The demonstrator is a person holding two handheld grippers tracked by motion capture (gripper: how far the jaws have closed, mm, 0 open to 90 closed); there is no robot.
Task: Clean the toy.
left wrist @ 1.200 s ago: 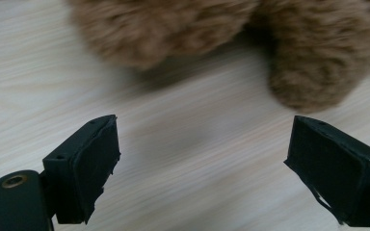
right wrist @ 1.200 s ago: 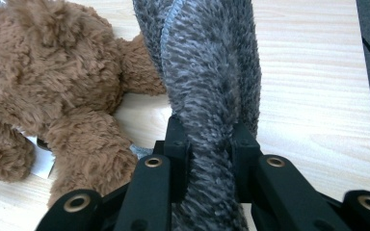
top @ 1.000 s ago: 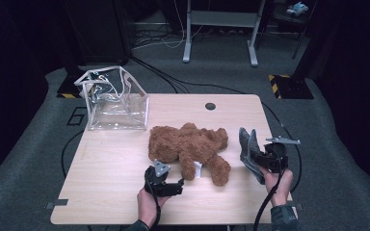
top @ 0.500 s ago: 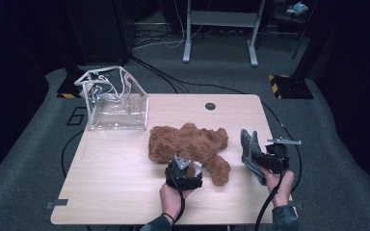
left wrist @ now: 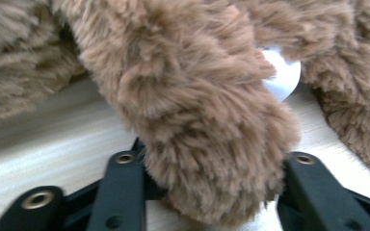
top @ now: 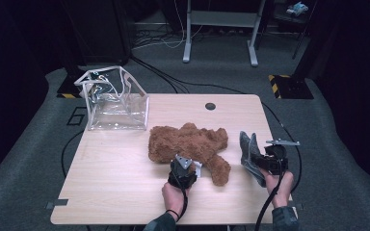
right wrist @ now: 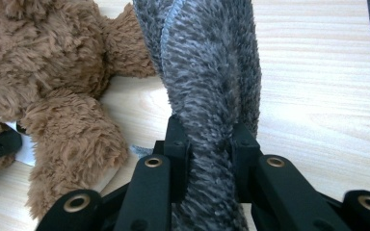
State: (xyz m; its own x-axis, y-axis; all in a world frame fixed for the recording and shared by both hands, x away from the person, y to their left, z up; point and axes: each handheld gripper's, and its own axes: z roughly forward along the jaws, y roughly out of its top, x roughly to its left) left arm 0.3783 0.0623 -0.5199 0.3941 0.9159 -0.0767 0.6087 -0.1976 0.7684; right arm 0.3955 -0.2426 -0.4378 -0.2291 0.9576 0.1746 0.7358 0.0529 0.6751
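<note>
Gripping: left tool (left wrist: pixel 207 192) just closed on fuzzy brown plush teddy bear's (top: pixel 188 144) leg | right tool (right wrist: pixel 207 144), at bear's 3 o'clock, clamps grey furry fabric piece (right wrist: pixel 212 72).

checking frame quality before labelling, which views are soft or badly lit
High view: table brightly lit, floor around it falls to near black. Left gripper view: brown teddy bear fur close up and soft, white tag blown out. Right gripper view: grey plush sharp, evenly lit.
</note>
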